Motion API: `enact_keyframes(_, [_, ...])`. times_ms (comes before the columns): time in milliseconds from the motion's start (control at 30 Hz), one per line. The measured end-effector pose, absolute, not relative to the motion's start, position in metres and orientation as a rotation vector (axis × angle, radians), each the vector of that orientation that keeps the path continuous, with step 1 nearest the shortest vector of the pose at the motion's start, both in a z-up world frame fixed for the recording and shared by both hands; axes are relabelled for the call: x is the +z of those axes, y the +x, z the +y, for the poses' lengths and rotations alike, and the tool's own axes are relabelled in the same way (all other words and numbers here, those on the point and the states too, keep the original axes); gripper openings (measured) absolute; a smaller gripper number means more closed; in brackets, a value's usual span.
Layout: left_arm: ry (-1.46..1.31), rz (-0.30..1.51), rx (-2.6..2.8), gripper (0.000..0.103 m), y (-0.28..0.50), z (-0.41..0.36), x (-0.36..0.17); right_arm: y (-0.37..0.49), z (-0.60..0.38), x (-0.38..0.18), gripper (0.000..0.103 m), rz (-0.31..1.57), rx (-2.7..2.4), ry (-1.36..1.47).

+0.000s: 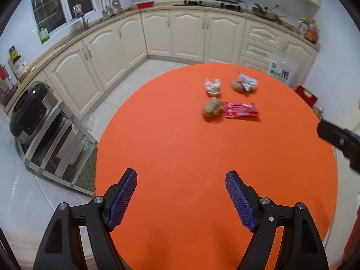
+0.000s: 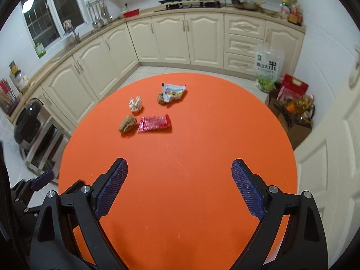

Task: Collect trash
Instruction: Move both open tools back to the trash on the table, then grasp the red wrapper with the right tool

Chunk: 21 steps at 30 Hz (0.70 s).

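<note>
Trash (image 2: 149,112) well beyond empty jaws

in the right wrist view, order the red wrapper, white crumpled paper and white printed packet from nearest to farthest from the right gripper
From the open right gripper:
1. red wrapper, flat, left of centre on the orange table.
2. white crumpled paper, farther back and to the left.
3. white printed packet, farthest, toward the table's far edge.

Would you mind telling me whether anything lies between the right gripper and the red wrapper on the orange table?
Nothing visible does: only bare orange table lies between the open right gripper and the red wrapper.
</note>
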State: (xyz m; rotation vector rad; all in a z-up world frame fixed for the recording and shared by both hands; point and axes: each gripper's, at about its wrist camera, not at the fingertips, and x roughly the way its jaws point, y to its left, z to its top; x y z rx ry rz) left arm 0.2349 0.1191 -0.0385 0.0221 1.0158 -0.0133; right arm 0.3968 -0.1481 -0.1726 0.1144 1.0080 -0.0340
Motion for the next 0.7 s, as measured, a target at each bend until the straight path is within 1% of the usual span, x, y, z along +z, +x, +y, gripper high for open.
enact_keyframes(233, [-0.042,1.082,-0.038,0.077,0.325,0.139,-0.057,0.495,-0.159,-0.207,0.092,1.127,-0.036,0.089])
enact_keyframes(333, [-0.089,1.106,-0.052,0.077,0.361,0.150,-0.062,0.532,-0.165,-0.231,0.084,1.203,-0.034,0.099])
enact_keyframes(367, [-0.096,1.114,-0.056,0.077,0.373,0.155,-0.065,0.541,-0.166,-0.239,0.079,1.232,-0.022,0.111])
enact_keyframes(400, [-0.103,1.129,-0.062,0.077,0.390,0.158,-0.068,0.548,-0.165,-0.247,0.076,1.257,0.009,0.122])
enact_keyframes(533, [-0.115,1.166,-0.074,0.077,0.429,0.169,-0.080,0.557,-0.147,-0.270,0.076,1.326,0.144,0.076])
enact_keyframes(600, [-0.113,1.173,-0.075,0.077,0.447,0.172,-0.084,0.559,-0.134,-0.280,0.067,1.367,0.212,0.039])
enact_keyframes(667, [-0.119,1.183,-0.074,0.077,0.459,0.174,-0.089,0.564,-0.123,-0.289,0.067,1.391,0.229,-0.009])
enact_keyframes(700, [-0.123,1.189,-0.073,0.077,0.463,0.175,-0.092,0.564,-0.118,-0.292,0.070,1.392,0.226,-0.035])
